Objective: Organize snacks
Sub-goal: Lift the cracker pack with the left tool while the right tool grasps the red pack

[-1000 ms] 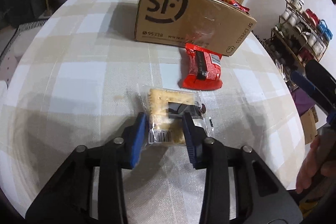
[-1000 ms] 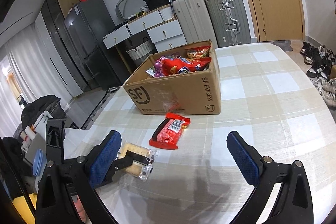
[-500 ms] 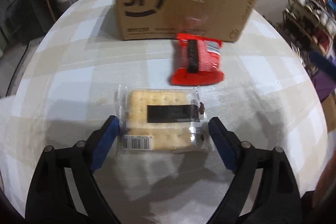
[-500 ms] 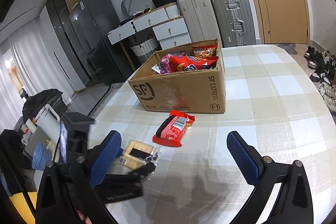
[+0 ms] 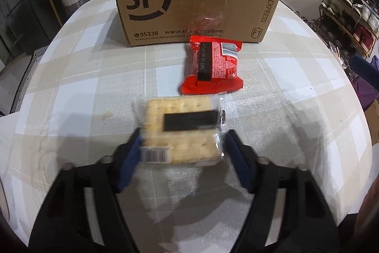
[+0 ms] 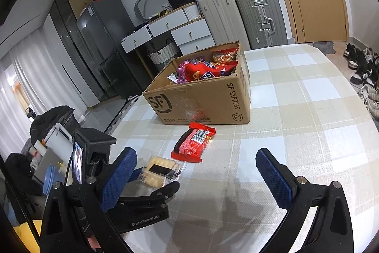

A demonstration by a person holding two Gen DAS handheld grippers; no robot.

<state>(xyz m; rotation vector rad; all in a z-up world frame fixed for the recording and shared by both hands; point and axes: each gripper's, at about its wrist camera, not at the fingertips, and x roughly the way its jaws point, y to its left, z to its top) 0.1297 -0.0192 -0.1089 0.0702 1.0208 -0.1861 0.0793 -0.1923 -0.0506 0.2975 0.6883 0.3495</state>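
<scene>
A clear packet of crackers (image 5: 181, 132) with a black label sits between the fingers of my left gripper (image 5: 181, 155). The blue pads press its two sides. It also shows in the right wrist view (image 6: 162, 170). A red snack packet (image 5: 212, 68) lies flat on the table just beyond it, also seen in the right wrist view (image 6: 193, 142). Behind it stands an open SF cardboard box (image 5: 196, 8) holding several snack bags (image 6: 206, 68). My right gripper (image 6: 195, 174) is open and empty above the table, to the right of the left gripper.
The table (image 6: 296, 110) has a beige and white checked cloth. Its rounded edge runs left and right. A shoe rack (image 5: 348, 1) stands off the right side. Drawers, a basket and suitcases (image 6: 239, 16) stand beyond the far edge.
My left gripper opened, turned to take the cracker packet across its width, and has closed on its sides. The right gripper stayed open and drifted slightly.
</scene>
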